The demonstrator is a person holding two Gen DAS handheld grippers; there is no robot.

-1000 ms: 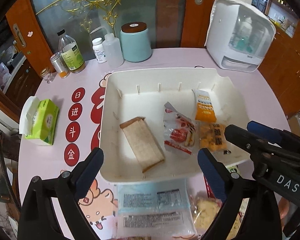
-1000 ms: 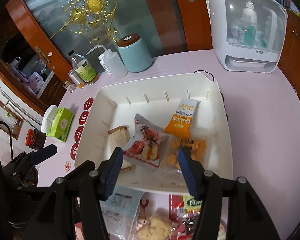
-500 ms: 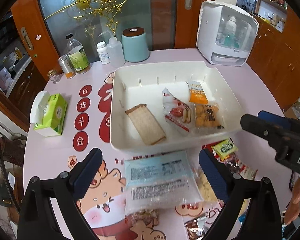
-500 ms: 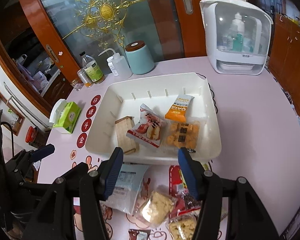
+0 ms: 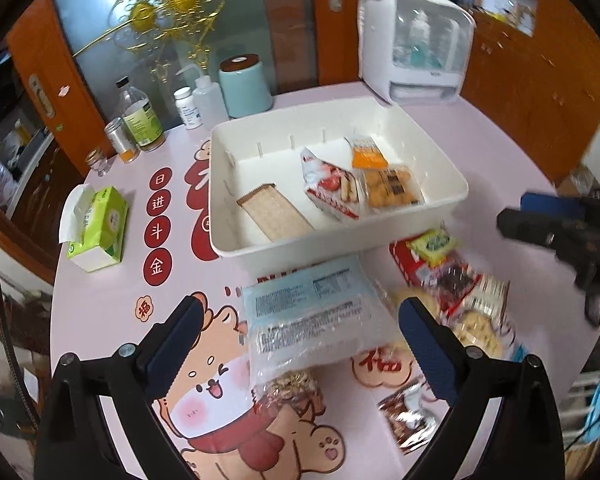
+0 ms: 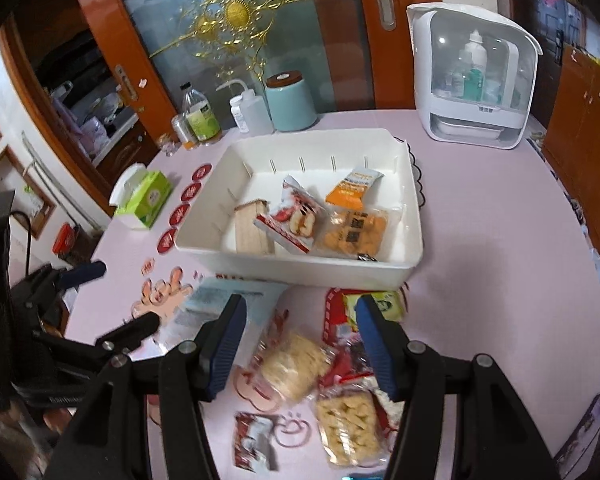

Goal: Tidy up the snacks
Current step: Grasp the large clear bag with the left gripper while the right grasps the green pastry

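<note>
A white bin holds a brown wafer pack, a red-and-white pack, an orange sachet and a bag of yellow bites. Loose snacks lie in front of it: a large pale-blue pack, a cracker bag, a red pack and a green sachet. My left gripper is open above the blue pack. My right gripper is open above the cracker bag.
Bottles, a teal canister and a white appliance stand behind the bin. A green tissue box sits at the left. The table edge curves close on both sides.
Both grippers have pulled back and up from the bin, so the loose snacks in front of it now show. Both stay open and empty.
</note>
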